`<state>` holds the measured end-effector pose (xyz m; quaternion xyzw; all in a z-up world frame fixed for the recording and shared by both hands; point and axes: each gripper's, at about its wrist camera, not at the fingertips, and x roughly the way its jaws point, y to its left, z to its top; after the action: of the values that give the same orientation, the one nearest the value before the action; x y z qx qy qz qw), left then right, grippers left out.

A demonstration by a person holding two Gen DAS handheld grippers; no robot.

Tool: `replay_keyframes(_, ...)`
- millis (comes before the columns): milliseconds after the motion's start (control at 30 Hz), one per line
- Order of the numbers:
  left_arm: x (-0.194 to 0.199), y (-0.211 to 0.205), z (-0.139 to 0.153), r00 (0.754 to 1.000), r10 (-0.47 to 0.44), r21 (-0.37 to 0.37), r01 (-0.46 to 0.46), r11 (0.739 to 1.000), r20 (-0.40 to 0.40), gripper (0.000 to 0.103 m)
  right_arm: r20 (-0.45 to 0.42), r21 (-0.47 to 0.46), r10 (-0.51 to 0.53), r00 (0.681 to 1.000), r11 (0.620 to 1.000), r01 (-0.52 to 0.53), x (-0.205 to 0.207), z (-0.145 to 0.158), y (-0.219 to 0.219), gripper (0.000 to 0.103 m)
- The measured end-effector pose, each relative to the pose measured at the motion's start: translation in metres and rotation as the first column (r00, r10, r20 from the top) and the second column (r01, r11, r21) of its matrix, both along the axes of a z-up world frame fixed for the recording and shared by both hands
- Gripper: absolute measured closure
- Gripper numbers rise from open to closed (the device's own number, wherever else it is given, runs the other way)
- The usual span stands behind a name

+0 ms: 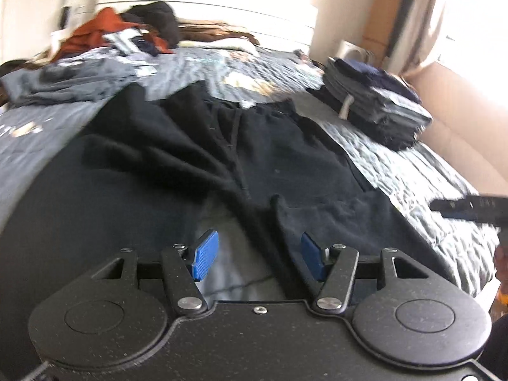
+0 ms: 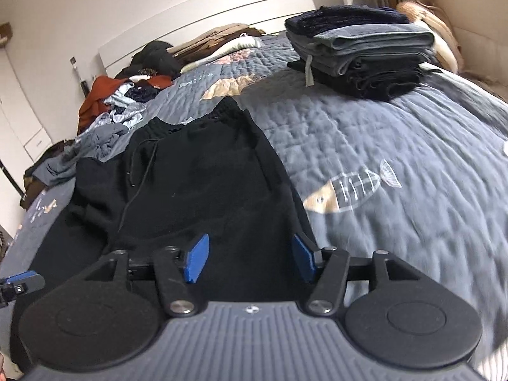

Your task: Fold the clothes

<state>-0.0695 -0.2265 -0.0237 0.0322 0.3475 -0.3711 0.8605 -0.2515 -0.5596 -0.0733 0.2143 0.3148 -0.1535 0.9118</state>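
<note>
Overhead, white wall — below, grey quilted bedspread.

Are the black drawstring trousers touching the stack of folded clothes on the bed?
Apart. In the right wrist view, bare grey quilt lies between the black drawstring trousers and the stack of folded clothes.

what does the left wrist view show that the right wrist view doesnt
Only the left wrist view shows a fold of the black pants rising between the open left gripper and bright window light at right. Only the right wrist view shows the fish print on the quilt and the open right gripper over flat cloth. Both show the pants, the folded stack and the unfolded pile.
</note>
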Motion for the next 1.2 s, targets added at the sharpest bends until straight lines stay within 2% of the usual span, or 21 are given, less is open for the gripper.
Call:
replay_keyframes(167,0.014,-0.025,-0.014,0.999,-0.041,0.039,0.041,0.998,-0.006,0.047,-0.041,-0.029,0.008,0.999,1.0,-0.009,0.024,-0.011,-0.017,0.044)
replay_keyframes(267,0.022,-0.04,-0.022,0.998,-0.065,0.063,0.066,0.996,-0.01,0.046,-0.028,0.014,0.011,1.0,1.0,-0.011,0.022,-0.012,-0.014,0.044)
replay_keyframes(333,0.021,-0.03,-0.018,0.997,-0.076,0.074,0.077,0.994,-0.018,0.045,-0.017,0.053,0.037,0.999,0.998,-0.036,0.016,-0.01,-0.002,0.044)
replay_keyframes(467,0.009,0.034,0.001,0.993,-0.119,0.112,0.117,0.987,0.011,0.045,0.011,0.096,0.138,0.99,0.986,-0.139,0.006,-0.002,0.039,0.043)
replay_keyframes(567,0.004,0.1,0.017,0.994,-0.104,0.179,0.096,0.979,0.039,0.044,0.045,0.11,0.266,0.963,0.957,-0.269,-0.001,0.007,0.085,0.043)
replay_keyframes(700,0.008,0.196,0.025,1.0,-0.003,0.196,0.008,0.981,-0.024,0.041,0.06,0.198,0.422,0.905,0.883,-0.425,0.0,0.009,0.143,0.041)
replay_keyframes(800,0.011,0.254,0.016,0.991,0.11,0.195,-0.093,0.976,-0.075,0.039,0.062,0.275,0.487,0.871,0.831,-0.484,0.008,0.001,0.181,0.04)
replay_keyframes(933,0.017,0.29,-0.001,0.977,0.172,0.181,-0.147,0.972,-0.129,0.039,0.029,0.301,0.54,0.841,0.798,-0.522,0.018,-0.013,0.228,0.04)
replay_keyframes(1200,0.033,0.318,-0.036,0.961,0.169,0.141,-0.14,0.98,-0.218,0.04,-0.094,0.349,0.539,0.837,0.805,-0.48,0.018,-0.047,0.277,0.04)
